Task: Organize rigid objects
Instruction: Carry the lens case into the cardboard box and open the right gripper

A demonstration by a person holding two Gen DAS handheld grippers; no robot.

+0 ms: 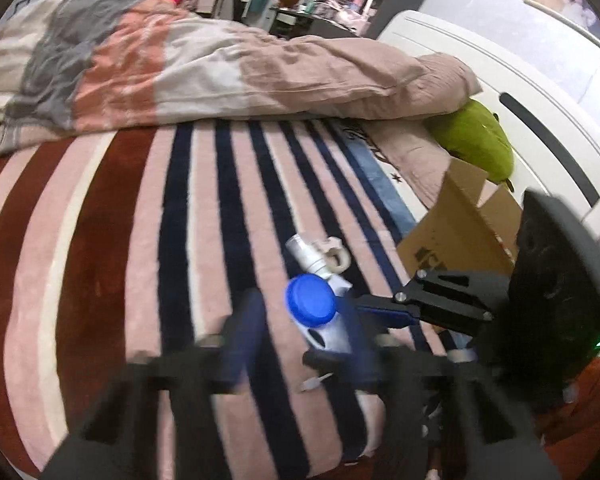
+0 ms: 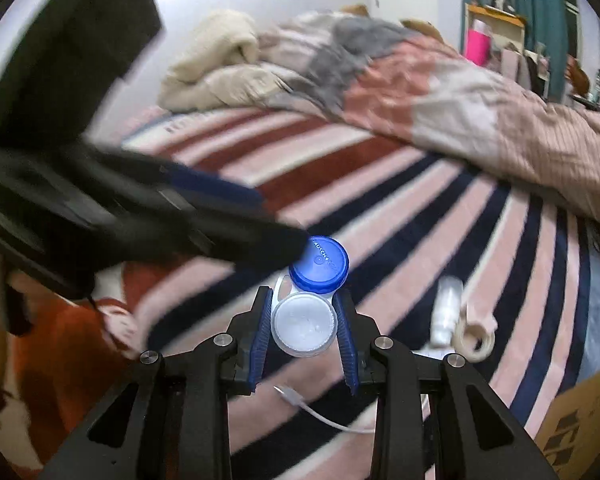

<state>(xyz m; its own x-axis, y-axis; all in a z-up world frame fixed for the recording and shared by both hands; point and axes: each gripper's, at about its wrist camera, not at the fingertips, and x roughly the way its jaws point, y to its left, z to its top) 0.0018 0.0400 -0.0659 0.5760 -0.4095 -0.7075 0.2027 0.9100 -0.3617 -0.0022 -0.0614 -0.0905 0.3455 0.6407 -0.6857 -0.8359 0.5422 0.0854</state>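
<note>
A contact lens case [image 2: 306, 304] with a blue cap [image 2: 320, 266] and a white cap [image 2: 304, 324] hangs over the striped blanket [image 2: 420, 248]. My right gripper [image 2: 305, 320] is shut on the white-cap end. In the left wrist view its fingers [image 1: 388, 315] come in from the right. The left gripper [image 1: 302, 314], blurred, straddles the blue cap [image 1: 310, 300]. Its jaws stand wider than the cap, and blanket shows between the left finger and the cap. Seen from the right wrist, the left gripper [image 2: 284, 224] reaches in from the left, one fingertip over the cap's edge.
On the blanket beyond lie a small white bottle [image 2: 446, 312] and a beige ring-shaped piece [image 2: 476, 332]. A white cable [image 2: 324, 416] lies under my right gripper. An open cardboard box [image 1: 460, 232] stands at the right, a green plush [image 1: 476, 140] behind it. A bunched duvet [image 1: 220, 68] covers the far side.
</note>
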